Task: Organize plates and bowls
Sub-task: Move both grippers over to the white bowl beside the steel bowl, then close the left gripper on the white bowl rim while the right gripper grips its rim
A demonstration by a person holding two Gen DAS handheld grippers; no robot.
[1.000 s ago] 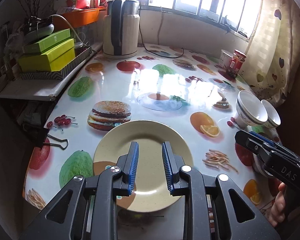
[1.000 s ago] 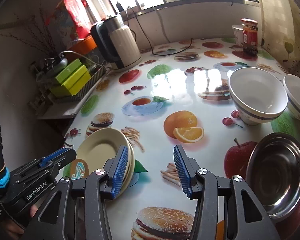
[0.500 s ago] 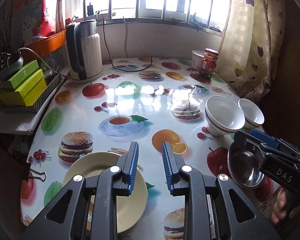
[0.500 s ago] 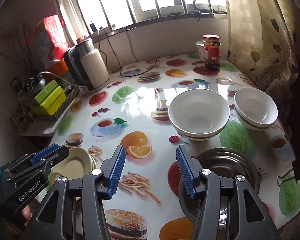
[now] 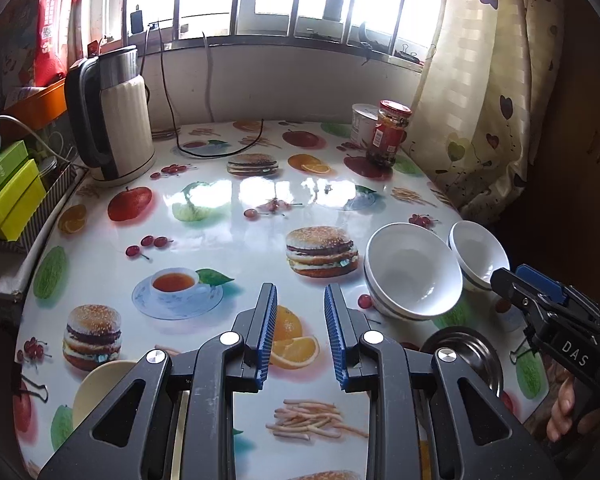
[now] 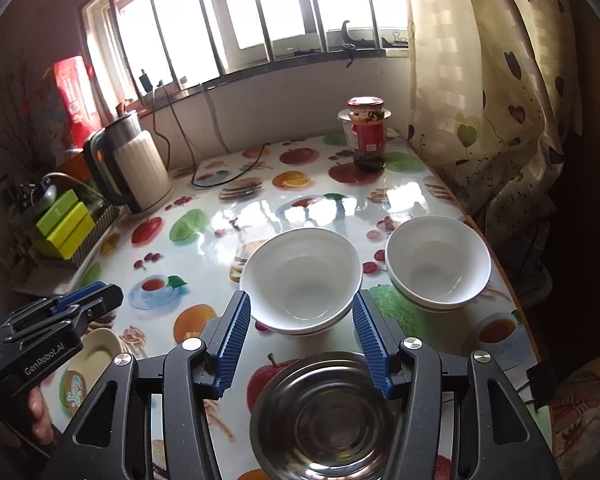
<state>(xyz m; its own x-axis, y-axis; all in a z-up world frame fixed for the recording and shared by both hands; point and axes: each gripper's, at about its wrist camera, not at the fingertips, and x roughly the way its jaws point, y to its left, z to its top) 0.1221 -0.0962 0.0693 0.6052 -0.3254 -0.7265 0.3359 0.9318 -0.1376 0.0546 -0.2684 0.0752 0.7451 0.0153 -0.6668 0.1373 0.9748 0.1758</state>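
Two white bowls [image 6: 302,280] [image 6: 438,266] stand side by side on the fruit-print table [image 6: 204,240], toward its right edge, with a steel bowl [image 6: 324,416] just in front of them and a cream plate [image 5: 100,386] near the front left corner. Right gripper [image 6: 300,340] — jaws spread wide, holding nothing — hovers over the steel bowl, facing the nearer white bowl. Left gripper [image 5: 298,338] — jaws parted, empty — hangs above the table's printed orange. A kettle [image 5: 112,112] and a jar [image 5: 390,132] stand at the back.
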